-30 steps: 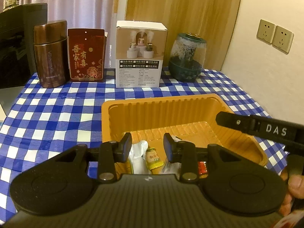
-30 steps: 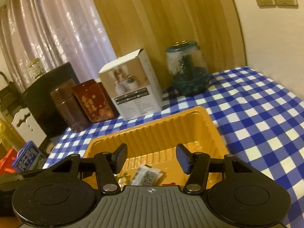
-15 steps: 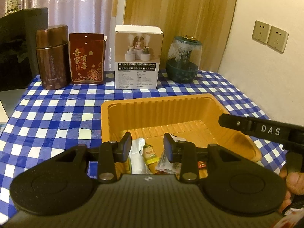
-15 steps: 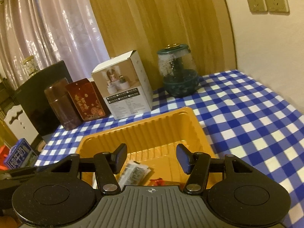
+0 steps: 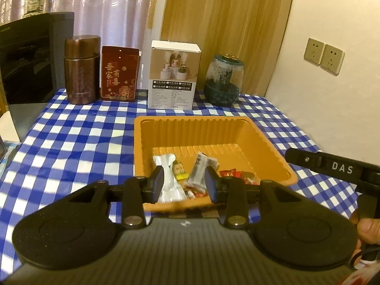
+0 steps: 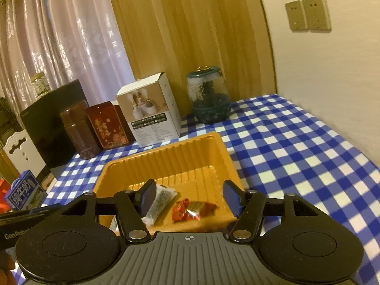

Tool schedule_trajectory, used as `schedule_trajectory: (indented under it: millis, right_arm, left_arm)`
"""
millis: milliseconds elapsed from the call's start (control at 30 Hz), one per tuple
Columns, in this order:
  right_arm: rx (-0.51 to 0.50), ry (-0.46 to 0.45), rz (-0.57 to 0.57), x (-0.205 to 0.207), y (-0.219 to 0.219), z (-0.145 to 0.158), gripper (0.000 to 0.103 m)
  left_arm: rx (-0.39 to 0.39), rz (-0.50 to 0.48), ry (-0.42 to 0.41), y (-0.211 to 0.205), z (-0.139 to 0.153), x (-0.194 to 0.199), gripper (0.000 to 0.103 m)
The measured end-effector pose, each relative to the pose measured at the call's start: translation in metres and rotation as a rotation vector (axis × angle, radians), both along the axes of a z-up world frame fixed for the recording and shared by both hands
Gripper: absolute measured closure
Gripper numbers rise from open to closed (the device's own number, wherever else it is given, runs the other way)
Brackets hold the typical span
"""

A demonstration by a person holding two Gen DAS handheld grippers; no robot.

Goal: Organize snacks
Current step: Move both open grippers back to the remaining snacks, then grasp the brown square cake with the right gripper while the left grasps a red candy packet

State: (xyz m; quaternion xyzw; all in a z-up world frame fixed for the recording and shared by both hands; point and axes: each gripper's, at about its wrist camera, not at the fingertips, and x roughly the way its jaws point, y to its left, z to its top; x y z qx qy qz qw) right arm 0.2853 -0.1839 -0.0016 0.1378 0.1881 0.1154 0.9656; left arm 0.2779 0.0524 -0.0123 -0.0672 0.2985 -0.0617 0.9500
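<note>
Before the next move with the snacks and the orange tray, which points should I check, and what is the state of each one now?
1. Left hand-held gripper carries nothing: ok, nothing is pinched between its narrow jaws.
2. Right hand-held gripper carries nothing: ok, its jaws have just been opening and nothing is between them.
3. Snacks are inside the orange tray: ok, the white packet, the grey packet and the red packets lie on its floor.
4. Tray sits flat on the checked tablecloth: ok.
5. Free room in the tray: ok, its far half is bare.
6. More snacks waiting outside the tray: cannot tell.
</note>
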Motion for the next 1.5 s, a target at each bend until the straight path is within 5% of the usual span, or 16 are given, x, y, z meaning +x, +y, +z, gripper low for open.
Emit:
schedule_trajectory:
  millis: [467,867,1500]
  right_arm:
    - [0.068,0.031,0.012,-0.095,-0.018,-0.024,0.034]
    - [-0.011,0.078,0.035,-0.164,-0.011,-0.049,0.034]
    - [-0.046,0.114,0.057,-0.183,-0.014,-0.067,0.034]
  left_arm:
    - [-0.045,0.029,0.025,-0.002,-0.001,-0.100,0.066]
    - [-0.049,0.068,0.078,0.001,-0.016,-0.170,0.063]
    - [-0.014,0.077,0.115,0.006,-0.030,-0.182,0.056]
